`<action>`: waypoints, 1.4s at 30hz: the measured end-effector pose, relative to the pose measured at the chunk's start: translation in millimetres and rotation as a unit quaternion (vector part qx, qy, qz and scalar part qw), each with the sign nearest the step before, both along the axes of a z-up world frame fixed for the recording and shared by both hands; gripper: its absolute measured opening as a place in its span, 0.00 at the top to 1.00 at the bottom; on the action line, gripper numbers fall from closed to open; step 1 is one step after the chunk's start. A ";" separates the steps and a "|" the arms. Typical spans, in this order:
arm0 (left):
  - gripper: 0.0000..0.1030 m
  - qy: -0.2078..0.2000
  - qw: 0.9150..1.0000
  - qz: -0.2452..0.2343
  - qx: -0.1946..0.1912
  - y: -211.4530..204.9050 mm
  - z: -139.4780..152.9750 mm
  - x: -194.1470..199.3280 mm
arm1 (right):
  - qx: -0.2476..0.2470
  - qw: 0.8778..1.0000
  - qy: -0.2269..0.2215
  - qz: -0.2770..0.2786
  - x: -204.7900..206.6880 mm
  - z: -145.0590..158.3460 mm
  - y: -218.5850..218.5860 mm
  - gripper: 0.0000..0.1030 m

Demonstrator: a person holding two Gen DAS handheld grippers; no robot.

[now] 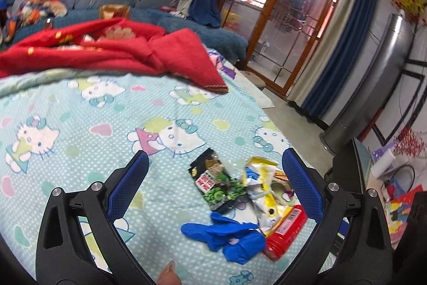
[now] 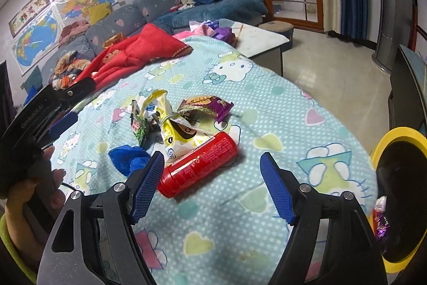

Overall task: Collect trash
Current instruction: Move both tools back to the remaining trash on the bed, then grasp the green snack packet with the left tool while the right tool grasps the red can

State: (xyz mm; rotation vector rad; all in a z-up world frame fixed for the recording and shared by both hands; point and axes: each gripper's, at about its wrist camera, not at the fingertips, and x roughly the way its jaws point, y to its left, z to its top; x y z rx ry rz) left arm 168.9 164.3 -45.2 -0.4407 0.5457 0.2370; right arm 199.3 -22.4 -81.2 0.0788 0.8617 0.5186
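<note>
Red canister (image 2: 198, 163), blue glove (image 1: 226, 237) and crumpled wrappers (image 2: 170, 119) lie heaped, uncollected, on the patterned blanket (image 2: 267, 108). Both the left claw (image 1: 214, 179) and right claw (image 2: 212, 184) gape wide, empty. One wrapper seemingly sits in the yellow-rimmed bin (image 2: 395, 135).

Bare blanket (image 2: 280, 124) right of red can (image 2: 198, 164); wrappers (image 2: 170, 122) crowd behind
</note>
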 end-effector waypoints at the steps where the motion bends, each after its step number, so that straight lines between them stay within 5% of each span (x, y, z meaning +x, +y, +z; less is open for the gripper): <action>1: 0.12 0.003 1.000 0.002 -0.008 3.0 -2.9 1.7 | -0.002 1.000 0.002 -0.002 2.1 -2.0 2.2 0.30; 14: 0.29 0.047 0.990 -0.009 -0.132 26.1 -42.5 40.5 | 0.006 0.998 0.058 -0.022 26.3 -33.7 17.1 0.30; 20: 0.38 0.070 0.985 -0.009 -0.159 28.3 -57.9 55.5 | 0.022 0.997 0.070 -0.020 28.3 -41.4 14.5 0.31; 34: 0.79 0.076 0.982 -0.017 -0.170 31.1 -71.1 42.0 | 0.077 0.992 0.097 -0.011 32.6 -43.7 -4.4 0.48; 42: 0.87 0.049 0.983 -0.023 -0.178 35.1 -60.3 19.9 | 0.109 0.987 0.118 -0.006 29.3 -37.9 -20.6 0.57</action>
